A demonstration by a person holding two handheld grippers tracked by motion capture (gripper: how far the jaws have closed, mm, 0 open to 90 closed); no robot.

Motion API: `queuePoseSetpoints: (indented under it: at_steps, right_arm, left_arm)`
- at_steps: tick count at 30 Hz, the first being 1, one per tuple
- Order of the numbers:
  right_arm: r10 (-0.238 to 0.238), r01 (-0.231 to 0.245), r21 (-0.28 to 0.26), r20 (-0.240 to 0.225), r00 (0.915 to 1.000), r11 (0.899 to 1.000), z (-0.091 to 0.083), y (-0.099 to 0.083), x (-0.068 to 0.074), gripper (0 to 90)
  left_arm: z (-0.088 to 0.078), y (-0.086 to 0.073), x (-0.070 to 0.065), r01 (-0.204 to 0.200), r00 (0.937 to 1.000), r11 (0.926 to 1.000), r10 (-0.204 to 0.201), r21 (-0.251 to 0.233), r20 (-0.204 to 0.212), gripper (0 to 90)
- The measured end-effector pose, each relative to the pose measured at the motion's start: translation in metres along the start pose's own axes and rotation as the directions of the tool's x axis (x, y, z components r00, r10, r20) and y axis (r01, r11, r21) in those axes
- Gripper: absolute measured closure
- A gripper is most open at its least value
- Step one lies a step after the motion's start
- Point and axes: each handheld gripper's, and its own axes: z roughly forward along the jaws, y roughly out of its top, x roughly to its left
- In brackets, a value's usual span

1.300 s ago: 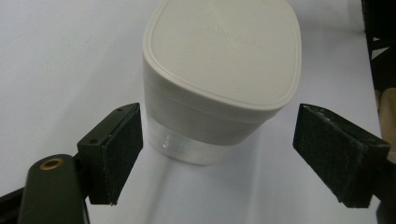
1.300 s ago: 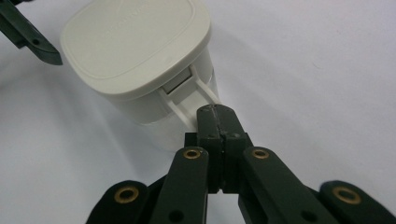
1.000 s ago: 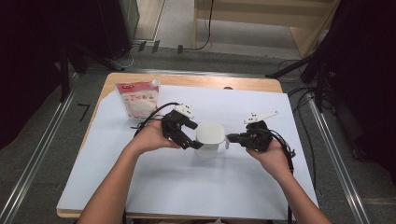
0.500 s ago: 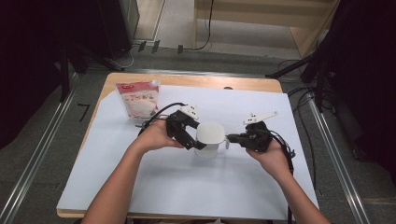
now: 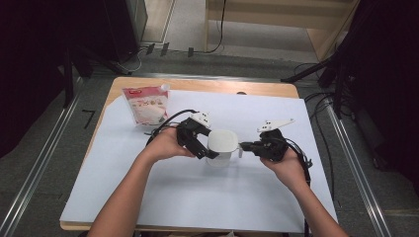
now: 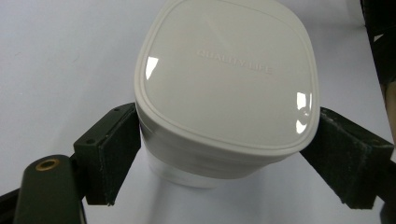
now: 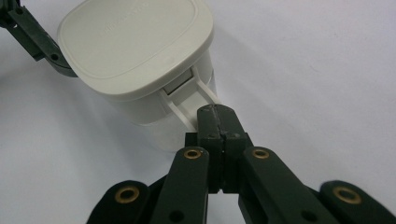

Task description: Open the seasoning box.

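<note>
Claw positions are seen first from the high view: the left claw [image 5: 206, 148] is set against the left side of a white lidded container [image 5: 222, 146], which stands upright near the middle of the worktop [image 5: 148, 197] on its white sheet. The right claw [image 5: 243, 146] is brought up to the container's right side, where a small handle sticks out. A red and white pouch [image 5: 146, 105] is laid well apart, toward the far left corner.

From the left gripper view, the left claw [image 6: 224, 154] is seen clamped on the container [image 6: 224, 88] just under the lid rim, with one black pad [image 6: 114, 149] pressed to each side. Raised lettering is carried on the lid, and the container is stood on the white sheet.

From the right gripper view, the right claw [image 7: 218, 122] is seen drawn together, its two jaws met at the tips and pinched on the container's white handle [image 7: 196, 95], which is joined to the wall below a lid latch. The container [image 7: 135, 51] is seen slightly tilted in this view, with the left claw's jaw [image 7: 32, 37] at its far side.
</note>
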Motion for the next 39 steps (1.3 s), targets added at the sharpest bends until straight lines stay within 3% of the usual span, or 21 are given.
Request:
queuePoseSetpoints:
  at_steps: [13,22,33,39]
  right_arm:
    - [-0.007,0.007,0.009,0.015,0.9999,1.0,0.0009,-0.0021,0.0016,90.0]
    - [-0.006,0.006,0.008,0.021,0.9998,1.0,0.0015,-0.0018,0.0024,90.0]
    - [-0.012,0.012,0.009,0.023,0.9997,1.0,0.0019,-0.0016,0.0038,90.0]
    - [-0.016,0.016,0.01,0.026,0.9995,1.0,0.0018,-0.0015,0.004,90.0]
  left_arm:
    - [0.0042,-0.0013,-0.0012,-0.013,0.9998,0.9999,0.013,0.007,-0.015,15.1]
    - [0.0036,0.0011,-0.0028,0.013,0.9998,0.9997,-0.013,0.023,-0.017,15.0]
    - [0.0005,0.0042,-0.0053,0.0,0.9993,0.9992,0.002,0.04,-0.036,15.4]
    - [-0.0013,0.006,-0.0051,0.018,0.9995,0.9994,-0.017,0.029,-0.028,15.3]
